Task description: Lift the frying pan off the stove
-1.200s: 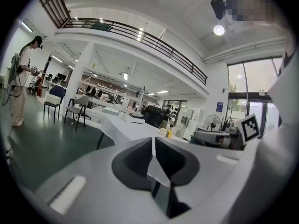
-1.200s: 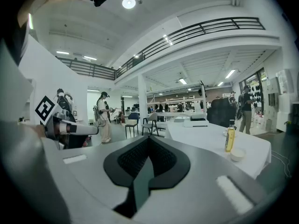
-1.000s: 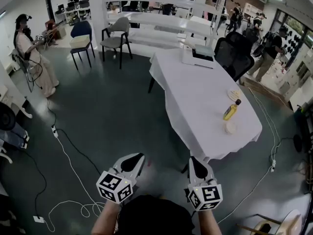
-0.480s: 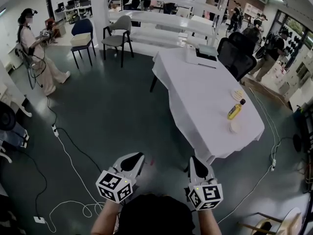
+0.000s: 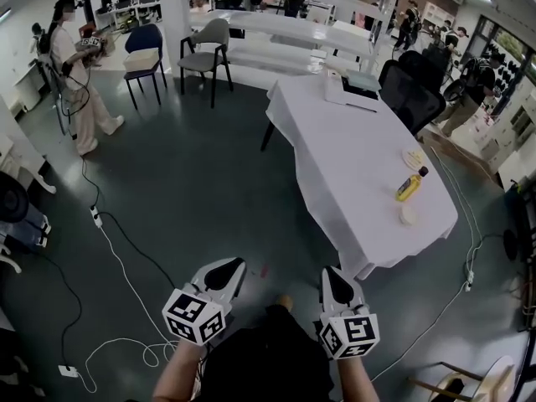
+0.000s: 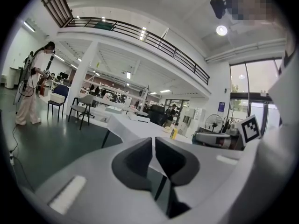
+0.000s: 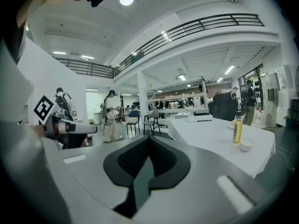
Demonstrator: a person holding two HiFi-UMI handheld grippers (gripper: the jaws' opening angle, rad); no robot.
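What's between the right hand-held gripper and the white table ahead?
Only dark floor lies between the right hand-held gripper and the white table, as the head view shows.

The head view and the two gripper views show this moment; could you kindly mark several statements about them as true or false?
1. The left gripper and right gripper both have their jaws together on nothing. True.
2. A frying pan sits on the white table. False: a yellow bottle, small bowl and plate show there, but no pan.
3. The yellow bottle stands upright. True.
4. The left gripper rests on the white table. False: it is held over the dark floor, apart from the white table.
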